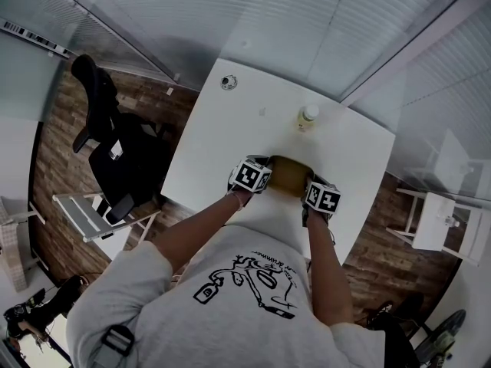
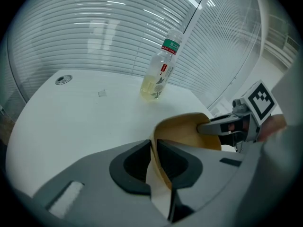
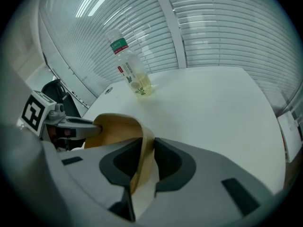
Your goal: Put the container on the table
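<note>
Nearest to us, over the near edge of the white bench (image 1: 222, 144), we hold the tan, thin-walled paper container (image 1: 288, 173) between two tools. The left tool (image 1: 257, 176) is clenched on the container's left wall. In the left gripper view the thin wall (image 2: 189, 131) runs straight down between that tool's dark pads (image 2: 154, 162). The right tool (image 1: 316, 194) is clenched on the opposite wall in the same way, with the paper pinched between its pads (image 3: 147, 162). Each gripper view also shows the other tool across the open mouth (image 2: 227, 126) (image 3: 71, 123).

We judge that the two opposed pinches are there because the wall is soft. It bows where it is gripped (image 3: 118, 129), and one pinch alone would likely fold or tip it. With both, it comes down level.

The container's mouth faces up. Its long axis seems to run from tool to tool, roughly along the near edge. We cannot tell whether its base touches the bench yet.

Farther on, toward the far edge and well apart from the container, stands a clear plastic bottle with a green label and yellowish liquid (image 1: 307, 117), upright on the bench (image 2: 161, 72). A small round metal grommet (image 1: 228, 82) sits near the far left corner.
</note>
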### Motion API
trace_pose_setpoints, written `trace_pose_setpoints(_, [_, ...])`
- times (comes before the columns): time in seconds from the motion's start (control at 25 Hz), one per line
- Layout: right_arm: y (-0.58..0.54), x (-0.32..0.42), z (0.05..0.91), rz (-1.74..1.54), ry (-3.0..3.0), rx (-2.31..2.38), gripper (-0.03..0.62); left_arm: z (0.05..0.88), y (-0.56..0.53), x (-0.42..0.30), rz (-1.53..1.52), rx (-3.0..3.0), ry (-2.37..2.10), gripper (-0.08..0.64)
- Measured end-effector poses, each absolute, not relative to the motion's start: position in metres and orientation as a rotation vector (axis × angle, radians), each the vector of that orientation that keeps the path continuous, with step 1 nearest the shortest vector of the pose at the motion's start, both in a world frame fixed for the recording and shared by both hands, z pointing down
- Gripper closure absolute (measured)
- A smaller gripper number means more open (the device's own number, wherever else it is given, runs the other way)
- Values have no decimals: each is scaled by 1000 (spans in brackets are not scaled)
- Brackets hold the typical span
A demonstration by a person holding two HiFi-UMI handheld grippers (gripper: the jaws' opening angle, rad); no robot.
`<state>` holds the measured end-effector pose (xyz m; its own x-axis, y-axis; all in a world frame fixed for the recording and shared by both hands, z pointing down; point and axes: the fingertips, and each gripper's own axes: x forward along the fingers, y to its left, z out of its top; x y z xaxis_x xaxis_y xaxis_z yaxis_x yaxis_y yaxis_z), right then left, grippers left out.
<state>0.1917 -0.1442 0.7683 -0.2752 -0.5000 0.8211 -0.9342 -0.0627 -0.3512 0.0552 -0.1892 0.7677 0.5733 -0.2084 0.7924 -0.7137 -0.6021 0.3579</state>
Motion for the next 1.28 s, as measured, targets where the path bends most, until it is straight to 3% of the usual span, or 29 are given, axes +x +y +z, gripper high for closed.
trace_pose_setpoints(0.64, [-145,192,783,1281,-1773,1504,526,773,-194,62,990,2153,-720,508])
trace_pose_setpoints(0.84, [-151,191,777,1252,-1827,1505,492,768,-194,62,952,2158,-712,426])
trace_pose_setpoints(1.28, [-149,193,733,1071,-1934,1531,459,727,-199,52,841,2242,-821,388])
